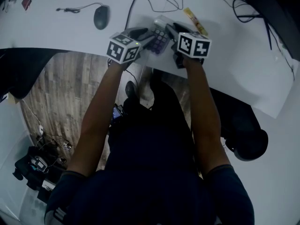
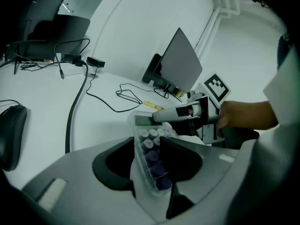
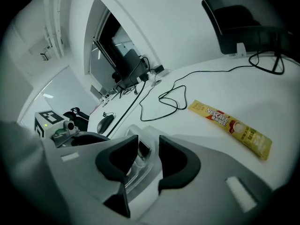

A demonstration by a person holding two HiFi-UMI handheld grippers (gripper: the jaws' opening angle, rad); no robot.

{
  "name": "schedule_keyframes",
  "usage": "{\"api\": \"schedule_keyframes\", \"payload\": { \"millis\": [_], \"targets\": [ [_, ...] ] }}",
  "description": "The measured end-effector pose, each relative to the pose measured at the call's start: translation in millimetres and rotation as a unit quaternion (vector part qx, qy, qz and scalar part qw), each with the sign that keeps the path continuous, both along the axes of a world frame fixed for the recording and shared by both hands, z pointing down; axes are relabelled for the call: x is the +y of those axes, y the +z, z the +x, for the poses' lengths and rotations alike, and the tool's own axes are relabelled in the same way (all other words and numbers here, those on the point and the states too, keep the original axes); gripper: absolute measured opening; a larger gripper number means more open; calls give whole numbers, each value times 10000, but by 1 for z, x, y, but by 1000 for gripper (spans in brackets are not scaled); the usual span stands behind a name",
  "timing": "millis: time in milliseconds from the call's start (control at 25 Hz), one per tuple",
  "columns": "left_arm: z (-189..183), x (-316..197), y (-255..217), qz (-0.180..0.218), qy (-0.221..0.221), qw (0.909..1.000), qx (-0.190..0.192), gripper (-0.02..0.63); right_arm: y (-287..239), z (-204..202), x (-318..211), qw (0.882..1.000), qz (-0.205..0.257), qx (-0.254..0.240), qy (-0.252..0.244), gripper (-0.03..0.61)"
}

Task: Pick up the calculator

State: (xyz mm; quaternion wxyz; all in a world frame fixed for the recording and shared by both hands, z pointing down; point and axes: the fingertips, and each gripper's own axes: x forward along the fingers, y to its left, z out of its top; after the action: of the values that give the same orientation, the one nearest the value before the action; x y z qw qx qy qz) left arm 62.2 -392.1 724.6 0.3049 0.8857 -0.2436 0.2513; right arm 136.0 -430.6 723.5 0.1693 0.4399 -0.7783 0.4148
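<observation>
The left hand-held gripper (image 2: 146,149) has its jaws closed on the calculator (image 2: 151,136), the dark pads pressing both flat faces near its lower end. The right hand-held gripper (image 3: 148,150) stands opposite with its jaws narrowed around the upper end, where the display is; they look to be gripping it, though contact on both sides is hard to confirm. From the head view, the calculator sits between the two grippers at the near edge of the desk (image 2: 103,114), turned up on its long edge, not lying flat. So the grasp seems made, and the lift looks either just begun or about to begin; whether the calculator is clear of the desk cannot be told. What is left, by my reading, is to raise it free and hold it steady. The calculator is slim, with a grey display strip at the top and rows of round keys, pale near the display and purple lower down, inside a clear plastic cover. Farther out lie a yellow coffee sachet (image 3: 232,125), a looped black cable (image 3: 165,97) and a mouse (image 1: 101,17).
</observation>
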Motion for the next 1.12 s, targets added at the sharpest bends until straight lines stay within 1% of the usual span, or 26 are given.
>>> {"api": "schedule_keyframes", "payload": {
  "millis": [200,480,840,1120],
  "targets": [
    [-4,2,-9,170,-79,9998,-13,166,-14,-2,5,9998,156,-90,109,141],
    [-11,-2,-24,311,-287,9990,106,153,-31,-7,13,9989,350,-275,167,135],
    [-19,-3,-60,665,-374,9967,287,153,-67,-13,13,9973,660,-268,184,135],
    [-28,-6,-93,996,-347,9936,413,153,-100,-22,11,9948,944,-324,203,135]
  ]
}}
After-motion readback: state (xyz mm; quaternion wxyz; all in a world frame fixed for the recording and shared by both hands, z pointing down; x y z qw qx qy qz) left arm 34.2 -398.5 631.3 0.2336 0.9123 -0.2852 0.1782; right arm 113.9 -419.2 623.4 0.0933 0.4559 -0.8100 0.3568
